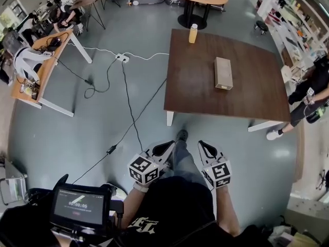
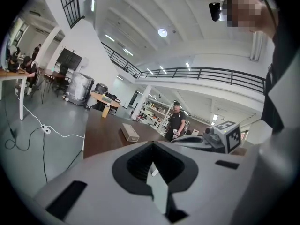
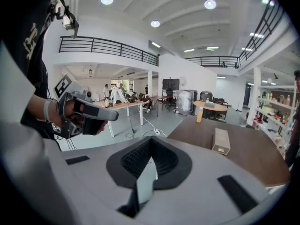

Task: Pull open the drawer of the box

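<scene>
Hardly begun. Holding the left tongs (image 1: pixel 165 148) shut, jaws tip to tip, with nothing between them. Holding the right tongs (image 1: pixel 206 148) the same way, closed and empty. Carrying both low and side by side over the grey floor (image 1: pixel 77 138), short of the near edge of the worktop (image 1: pixel 257 107).

Looking well ahead of both tongs for the box (image 1: pixel 223 73). Lying flat on the worktop, far beyond either tip, a little toward the right tongs' side, touched by neither. Seen as a closed block, with no drawer sticking out at either end. Too small from here to pick out a pull or a drawer front for certain. Farther still from the tongs, at the worktop's far edge, an orange bottle (image 1: pixel 193 33), no part of the job.

Judging from this, none of the pull done.

Left to do:
- closing the gap to the worktop
- bringing one pair of tongs to the drawer end
- opening the jaws and clamping on the front or its pull
- drawing it straight out, probably with the other tongs steadying the box so as not to drag it across the wood
</scene>
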Demonstrator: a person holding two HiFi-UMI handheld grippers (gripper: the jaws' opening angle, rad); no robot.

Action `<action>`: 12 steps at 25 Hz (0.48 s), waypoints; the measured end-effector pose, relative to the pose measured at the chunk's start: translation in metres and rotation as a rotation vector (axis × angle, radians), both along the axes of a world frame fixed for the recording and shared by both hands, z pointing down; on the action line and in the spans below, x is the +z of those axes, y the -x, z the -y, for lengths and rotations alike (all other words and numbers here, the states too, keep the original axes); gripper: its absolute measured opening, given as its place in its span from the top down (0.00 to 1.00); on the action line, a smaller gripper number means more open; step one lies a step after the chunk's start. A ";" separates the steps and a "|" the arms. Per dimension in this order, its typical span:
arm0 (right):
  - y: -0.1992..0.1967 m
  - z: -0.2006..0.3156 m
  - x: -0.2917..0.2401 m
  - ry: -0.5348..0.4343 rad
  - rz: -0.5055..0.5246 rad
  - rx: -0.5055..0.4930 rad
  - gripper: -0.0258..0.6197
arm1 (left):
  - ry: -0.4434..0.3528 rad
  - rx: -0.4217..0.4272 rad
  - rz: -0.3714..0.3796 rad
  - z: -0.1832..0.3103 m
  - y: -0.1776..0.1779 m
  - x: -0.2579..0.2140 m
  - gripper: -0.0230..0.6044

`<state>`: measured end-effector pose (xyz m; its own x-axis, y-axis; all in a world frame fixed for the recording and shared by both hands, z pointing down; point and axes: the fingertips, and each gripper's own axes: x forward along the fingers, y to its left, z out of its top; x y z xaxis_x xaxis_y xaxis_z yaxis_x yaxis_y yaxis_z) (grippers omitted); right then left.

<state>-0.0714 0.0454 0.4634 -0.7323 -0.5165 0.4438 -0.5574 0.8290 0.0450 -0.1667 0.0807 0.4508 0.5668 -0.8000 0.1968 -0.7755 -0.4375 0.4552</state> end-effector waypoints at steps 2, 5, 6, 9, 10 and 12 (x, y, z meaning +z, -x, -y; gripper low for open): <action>-0.001 0.013 0.004 0.008 0.006 0.015 0.98 | 0.004 -0.005 0.005 0.005 0.002 0.001 0.96; -0.003 0.031 0.007 0.024 0.006 0.038 0.98 | 0.014 -0.004 0.015 0.013 0.005 0.001 0.96; -0.004 0.038 0.007 0.025 0.004 0.046 0.98 | 0.016 -0.001 0.017 0.016 0.007 0.001 0.96; -0.007 0.059 0.006 0.025 -0.001 0.077 0.98 | 0.024 0.012 0.025 0.032 0.015 0.001 0.96; -0.008 0.066 0.007 0.028 -0.002 0.089 0.98 | 0.027 0.014 0.029 0.037 0.018 0.002 0.96; -0.012 0.077 0.008 0.038 0.009 0.107 0.98 | 0.025 0.009 0.040 0.049 0.024 0.002 0.96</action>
<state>-0.0598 -0.0312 0.4716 -0.6779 -0.5749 0.4581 -0.6431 0.7657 0.0093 -0.1904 0.0320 0.4524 0.5651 -0.7896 0.2390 -0.7893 -0.4332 0.4351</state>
